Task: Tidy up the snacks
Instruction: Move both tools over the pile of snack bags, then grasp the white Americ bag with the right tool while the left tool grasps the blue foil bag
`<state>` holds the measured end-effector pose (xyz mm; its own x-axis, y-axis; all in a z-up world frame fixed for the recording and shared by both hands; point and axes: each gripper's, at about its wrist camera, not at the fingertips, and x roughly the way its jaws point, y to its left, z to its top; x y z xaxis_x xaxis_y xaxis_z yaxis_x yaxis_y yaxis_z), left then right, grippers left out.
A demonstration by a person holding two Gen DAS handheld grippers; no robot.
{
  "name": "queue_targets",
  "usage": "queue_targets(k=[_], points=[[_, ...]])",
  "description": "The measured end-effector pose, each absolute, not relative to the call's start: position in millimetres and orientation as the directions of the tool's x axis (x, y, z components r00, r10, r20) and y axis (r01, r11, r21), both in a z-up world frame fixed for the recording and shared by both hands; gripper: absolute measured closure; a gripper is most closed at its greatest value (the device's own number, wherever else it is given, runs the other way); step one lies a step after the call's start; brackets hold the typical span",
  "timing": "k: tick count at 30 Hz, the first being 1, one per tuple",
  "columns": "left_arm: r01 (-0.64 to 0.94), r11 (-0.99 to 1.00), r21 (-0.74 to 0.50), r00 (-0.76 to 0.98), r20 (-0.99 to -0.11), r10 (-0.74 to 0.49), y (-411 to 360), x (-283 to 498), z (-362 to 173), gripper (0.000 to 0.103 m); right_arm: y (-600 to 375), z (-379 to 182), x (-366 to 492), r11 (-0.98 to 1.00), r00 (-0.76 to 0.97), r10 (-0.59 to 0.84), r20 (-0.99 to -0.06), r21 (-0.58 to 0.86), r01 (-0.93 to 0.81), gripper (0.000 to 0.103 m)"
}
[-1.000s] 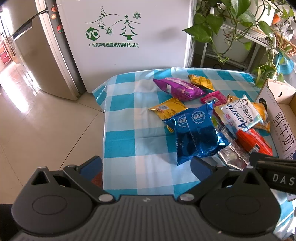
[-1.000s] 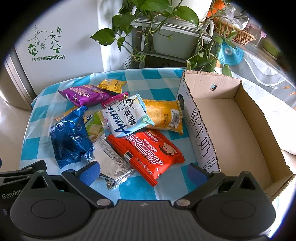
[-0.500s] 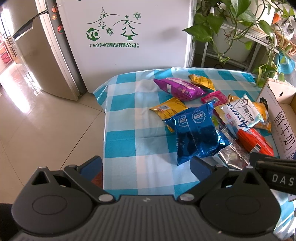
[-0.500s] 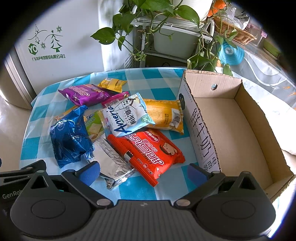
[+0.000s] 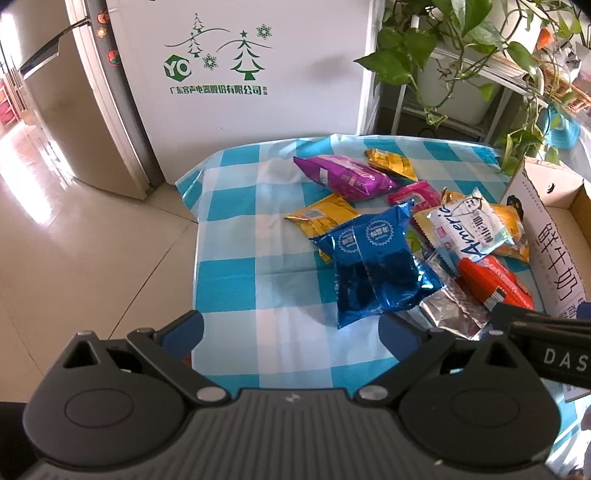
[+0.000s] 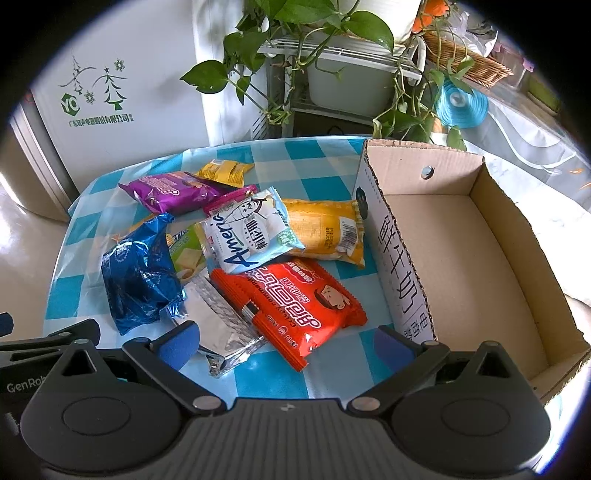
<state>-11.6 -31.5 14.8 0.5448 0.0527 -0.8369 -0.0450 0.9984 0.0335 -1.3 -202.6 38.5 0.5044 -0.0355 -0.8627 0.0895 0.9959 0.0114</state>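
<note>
Snack pile [image 6: 236, 254], cardboard box [image 6: 476, 266] (empty) — apart

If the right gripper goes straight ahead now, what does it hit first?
Most likely the red snack pack, lying right between the open jaws of the right gripper; the silver foil packet sits just left of that line. Depth is uncertain.

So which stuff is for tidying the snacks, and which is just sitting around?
For the job:
red packet
blue packet
silver packet
white packet
orange packet
purple packet
box, nothing in it yet

Just around:
plant
fridge
basket
blue ribbon roll
</note>
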Motion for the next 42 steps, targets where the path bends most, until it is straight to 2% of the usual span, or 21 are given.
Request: queue_targets(k=[11, 36, 42], points=[[0.024, 1.0, -0.007, 0.551, -0.834, -0.02, -35, -6, 27, 0.003, -220, 46, -4, 0.991, 0.532, 0.058, -0.845, 0.113, 0.07, 0.0], [0.08, 0.988, 0.133, 0.545, -0.835, 0.069, -49, 12, 26, 0.003, -219, 39, 5, 0.99, 0.534, 0.097, -0.84, 0.137, 0.036, 0.0], [0.093, 0.991, 0.1, 0.537, -0.843, 0.034, -45, 20, 26, 0.003, -219, 40, 12, 0.989, 0.543, 0.125, -0.83, 0.149, -0.001, 0.001]])
